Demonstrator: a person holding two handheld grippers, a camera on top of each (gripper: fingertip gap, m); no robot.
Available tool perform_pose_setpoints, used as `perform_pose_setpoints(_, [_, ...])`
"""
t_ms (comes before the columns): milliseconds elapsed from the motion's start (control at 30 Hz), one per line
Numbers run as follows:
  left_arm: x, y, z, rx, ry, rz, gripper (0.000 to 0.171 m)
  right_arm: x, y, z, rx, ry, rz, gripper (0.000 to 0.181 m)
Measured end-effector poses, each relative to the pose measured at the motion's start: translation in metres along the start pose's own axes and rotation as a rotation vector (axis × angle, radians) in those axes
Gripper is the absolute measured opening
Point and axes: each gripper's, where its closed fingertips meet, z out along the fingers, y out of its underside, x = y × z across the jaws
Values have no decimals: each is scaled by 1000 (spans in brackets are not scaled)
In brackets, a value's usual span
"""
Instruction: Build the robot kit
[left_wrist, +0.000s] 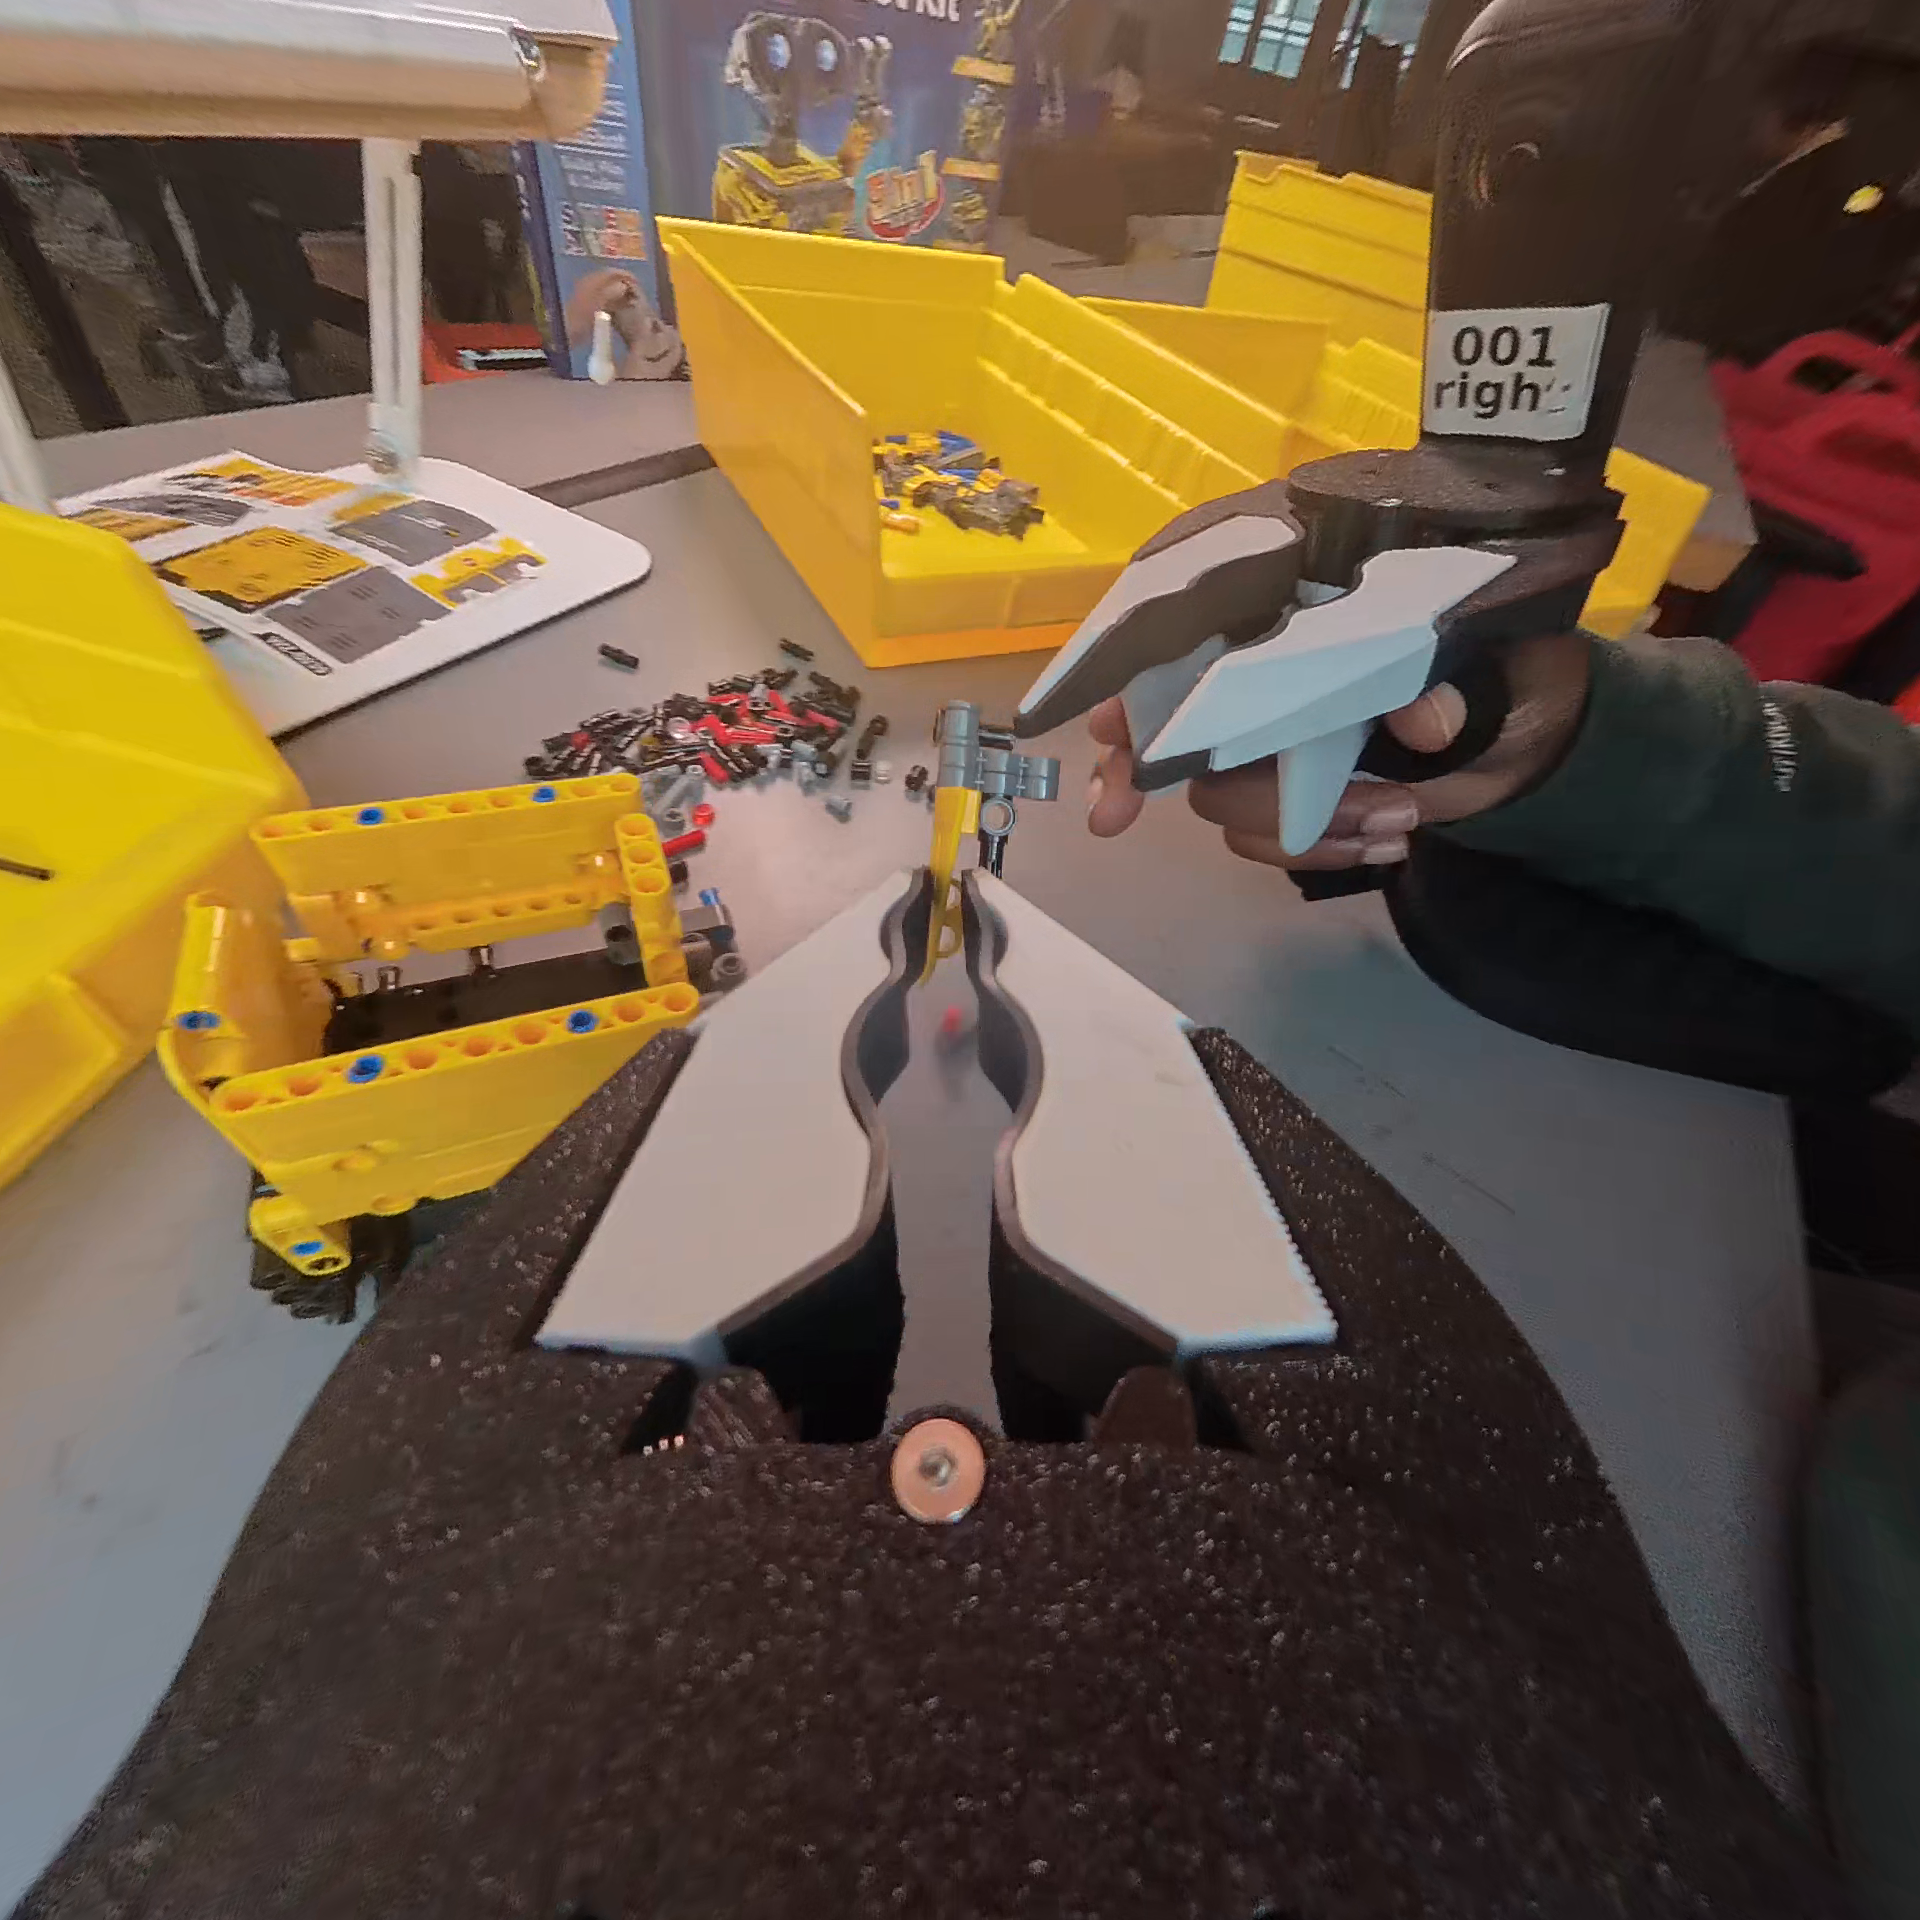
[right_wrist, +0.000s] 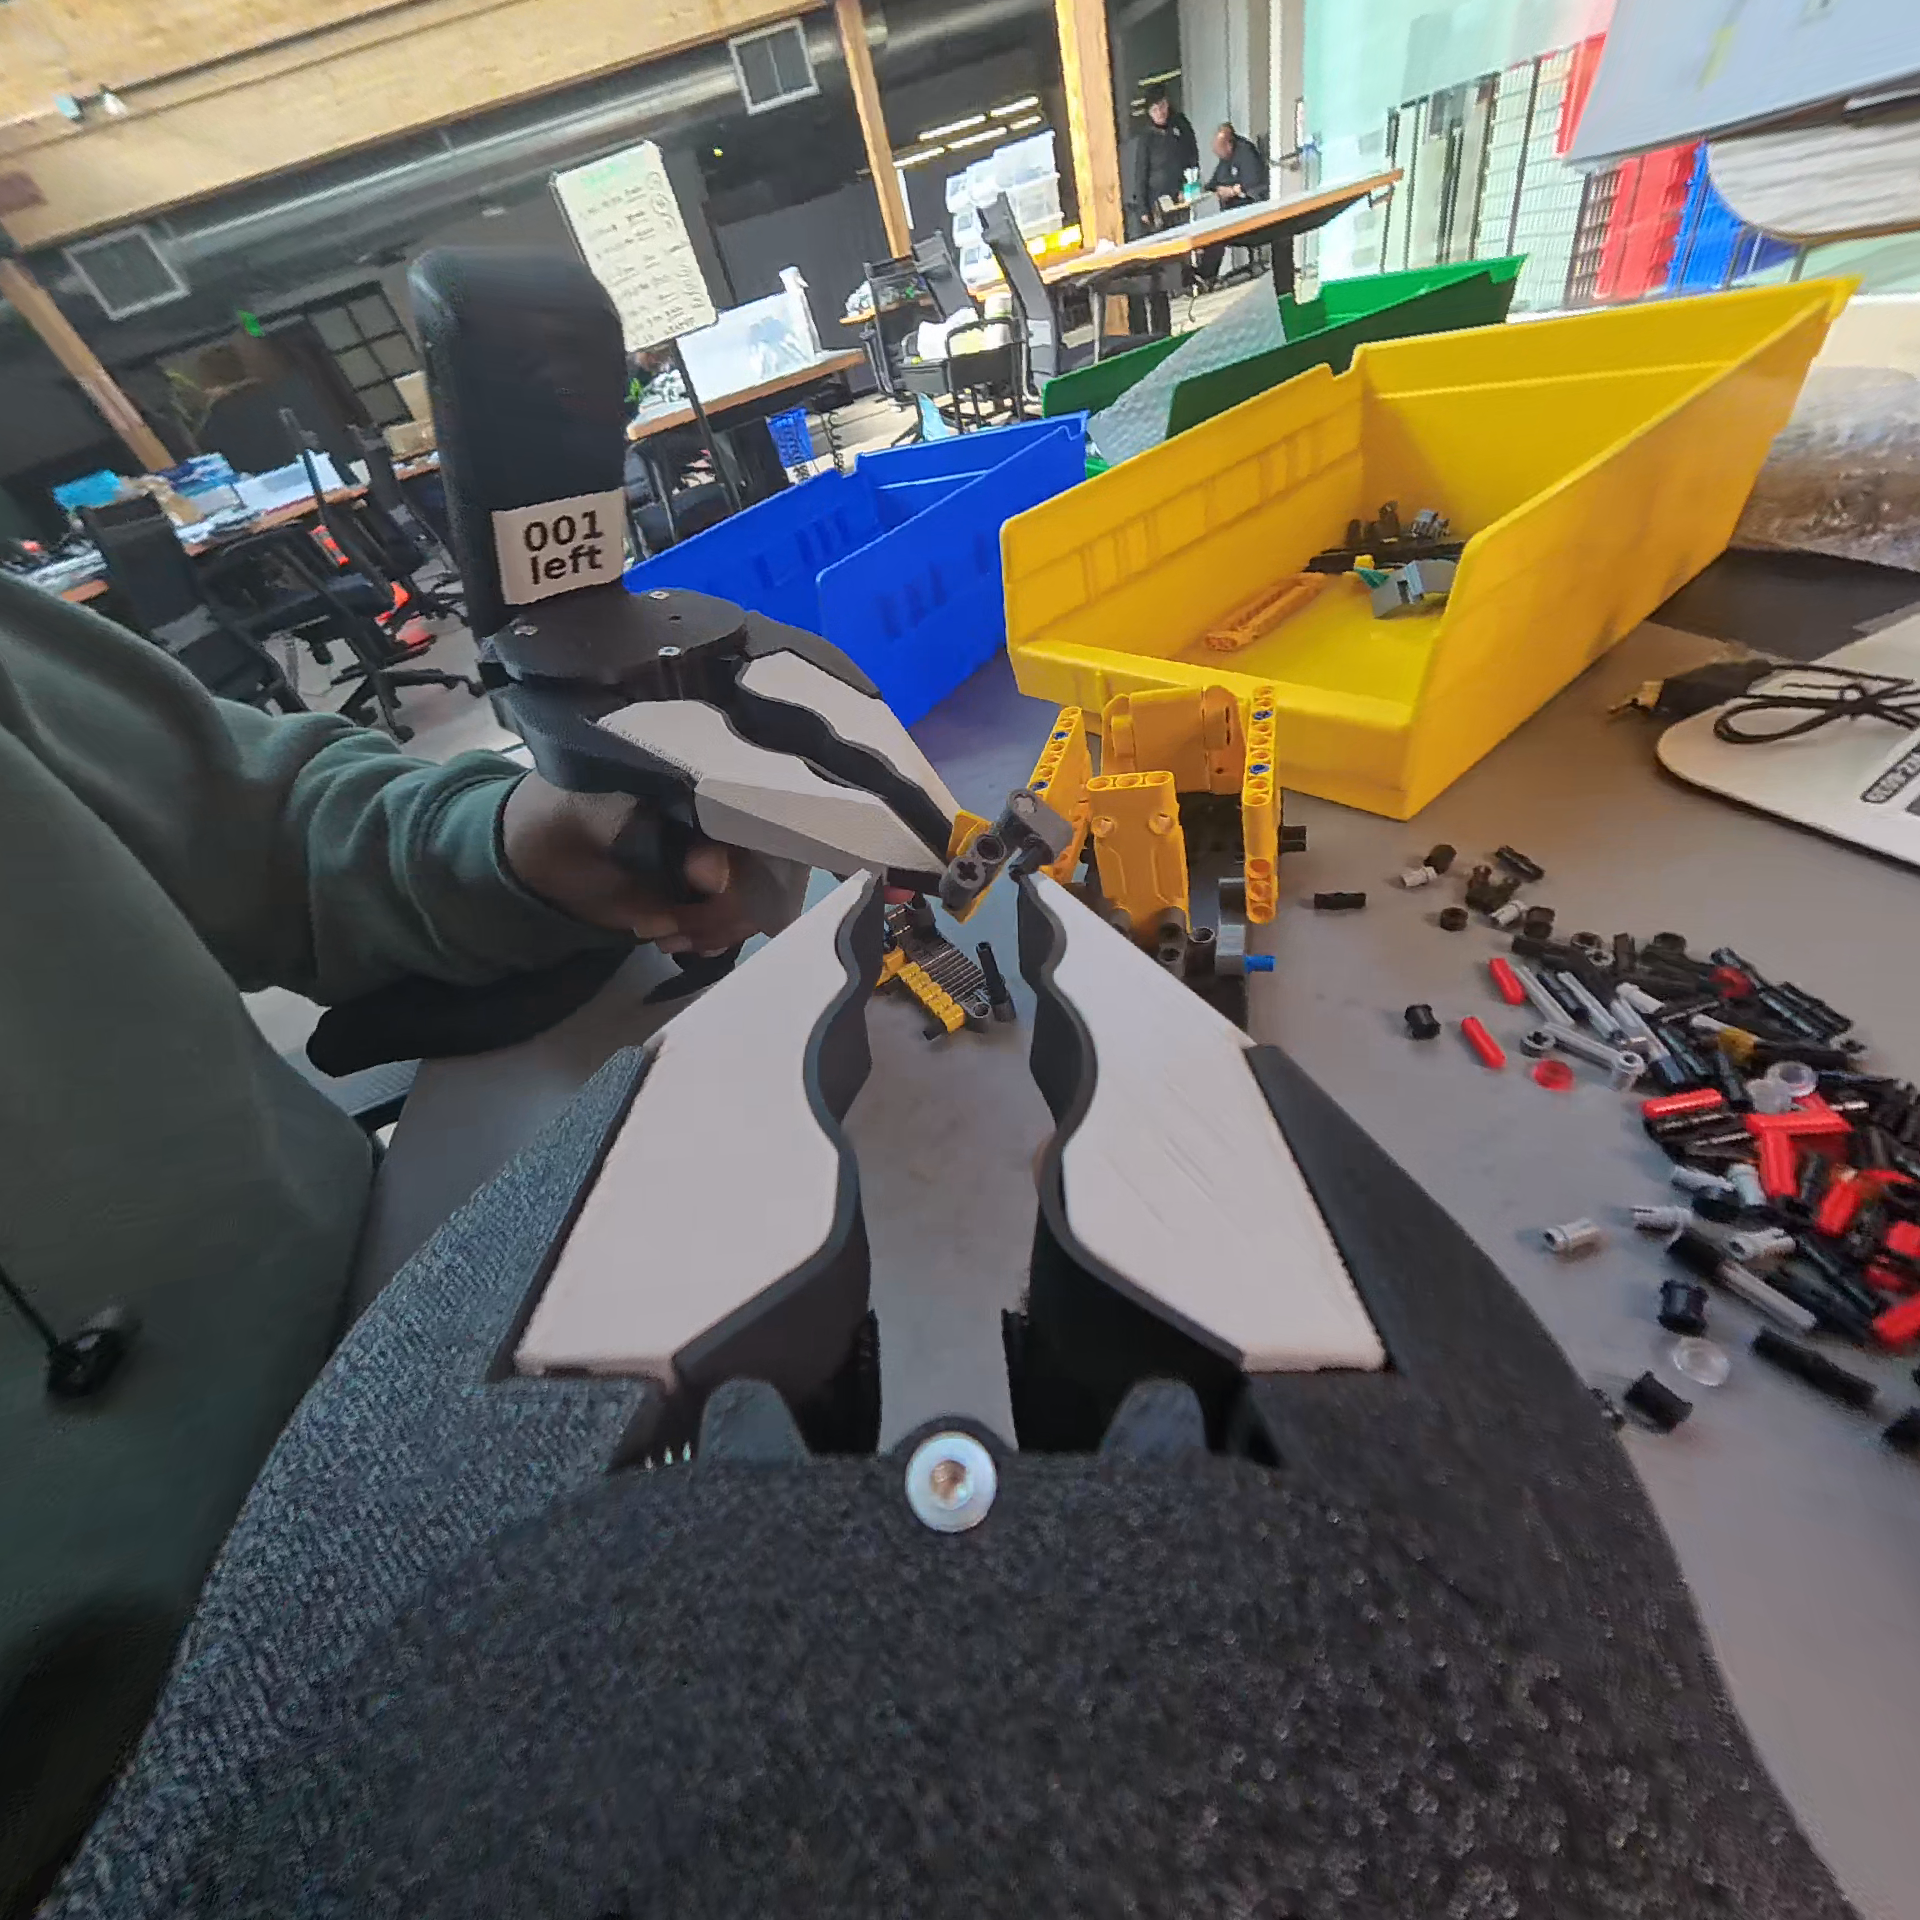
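Item: our left gripper (left_wrist: 943, 883), jaws narrowed, clamps a small yellow-and-grey brick assembly (left_wrist: 971, 790); our right gripper (right_wrist: 945, 883), parted, tips beside it; both carry white labels.

A big open workshop stretches behind the smooth grey table (right_wrist: 1714, 1621). Thick pale timber posts (right_wrist: 1091, 156) rise to a wooden ceiling beam (right_wrist: 312, 62), and the far wall is dark, with square grey vents (right_wrist: 774, 64) high up. Long wooden-topped work desks (right_wrist: 1278, 213) run across the room, ringed by black office chairs (right_wrist: 997, 301). A white board on a stand (right_wrist: 634, 244) leans near the middle. To the right, racks of red and blue storage bins (right_wrist: 1652, 223) line a pale wall. Strip lights (right_wrist: 966, 125) glow at the back, where two people (right_wrist: 1195, 156) are at a desk.
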Motion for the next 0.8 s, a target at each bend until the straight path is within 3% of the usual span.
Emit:
perform_pose_setpoints(167, [-7, 1, 0, -14, -88, 78, 5, 4, 6, 15, -4, 37, 112, 22])
perform_pose_setpoints(367, [5, -2, 0, 6, -74, 156, 4, 4, 4, 17, 25, 34, 136, 7])
perform_pose_setpoints(467, [15, -7, -3, 48, 24, 119, 5, -3, -2, 12, 44, -25, 129, 6])
perform_pose_setpoints(633, [40, -20, -12, 99, 329, -129, 22, -20, -11, -1, 71, -155, 110, 6])
perform_pose_setpoints(800, [50, -23, -17, 111, 478, -252, 28, -37, -13, -7, 67, -253, 89, 6])
